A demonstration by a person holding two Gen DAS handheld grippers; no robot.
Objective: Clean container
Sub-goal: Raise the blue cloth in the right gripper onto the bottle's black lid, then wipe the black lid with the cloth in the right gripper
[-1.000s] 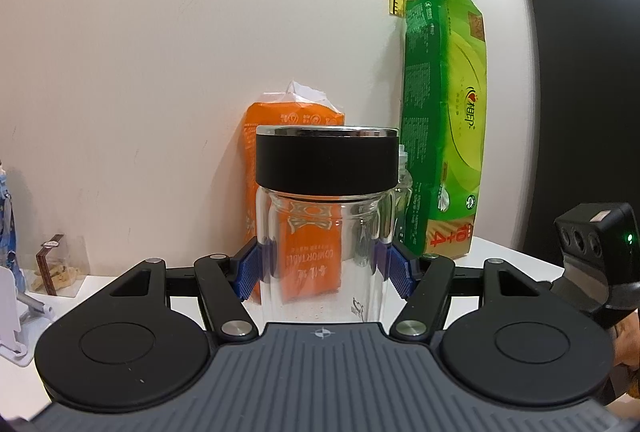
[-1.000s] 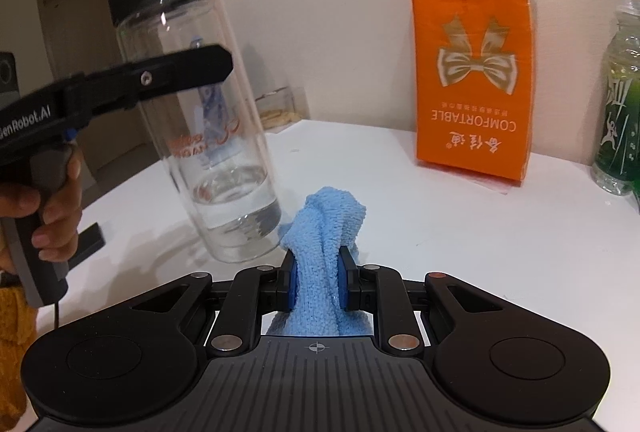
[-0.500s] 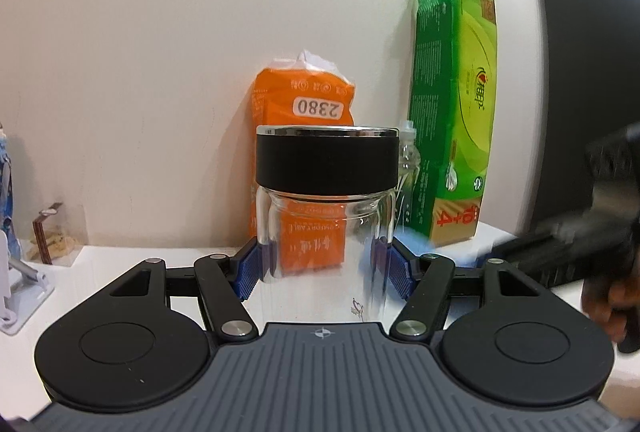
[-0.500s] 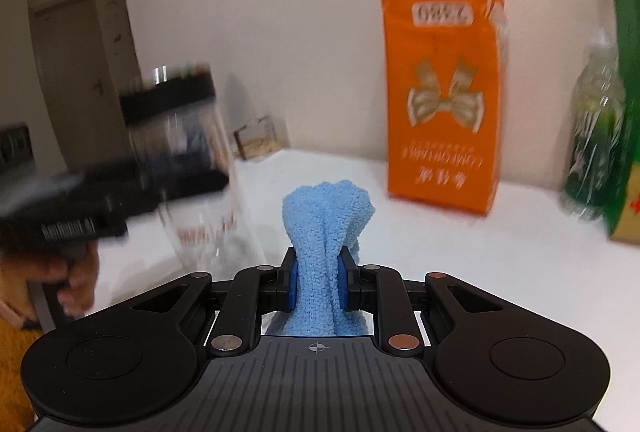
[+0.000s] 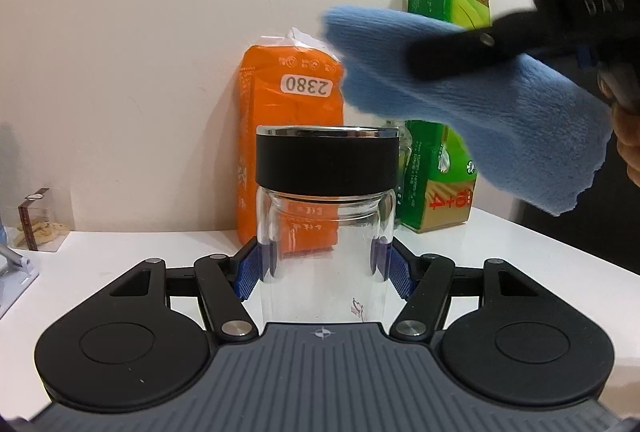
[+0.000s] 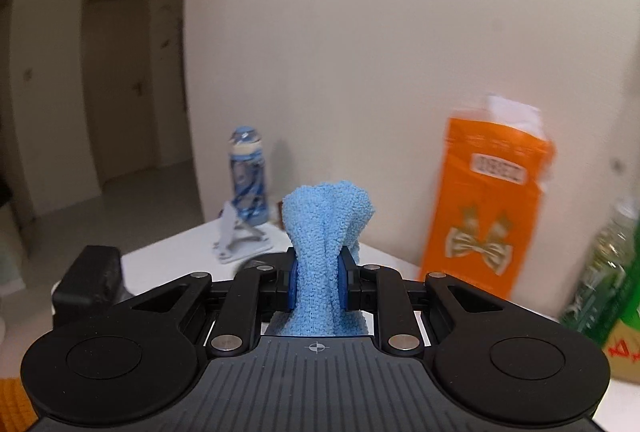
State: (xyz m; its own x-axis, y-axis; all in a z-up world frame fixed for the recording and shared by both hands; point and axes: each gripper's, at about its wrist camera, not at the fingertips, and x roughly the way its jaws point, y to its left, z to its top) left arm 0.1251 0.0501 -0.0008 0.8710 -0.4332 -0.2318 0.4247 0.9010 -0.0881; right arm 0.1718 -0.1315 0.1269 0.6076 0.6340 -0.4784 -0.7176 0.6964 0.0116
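Note:
A clear glass container (image 5: 326,252) with a black lid (image 5: 327,160) stands upright between the blue pads of my left gripper (image 5: 326,268), which is shut on its body. My right gripper (image 6: 318,290) is shut on a light blue cloth (image 6: 326,256). In the left wrist view that cloth (image 5: 472,104) hangs from the right gripper above and to the right of the lid, apart from it. The container is hidden in the right wrist view.
A white table (image 5: 120,248) stands against a cream wall. An orange pack (image 5: 292,136) and a green pack (image 5: 444,176) stand behind the container. A small clear box (image 5: 38,220) sits at the left. A blue patterned bottle (image 6: 248,180) and a white stand (image 6: 240,240) sit far left.
My right gripper has risen with the cloth and moved over toward the container's lid, entering the left wrist view from the right. The left gripper still holds the container.

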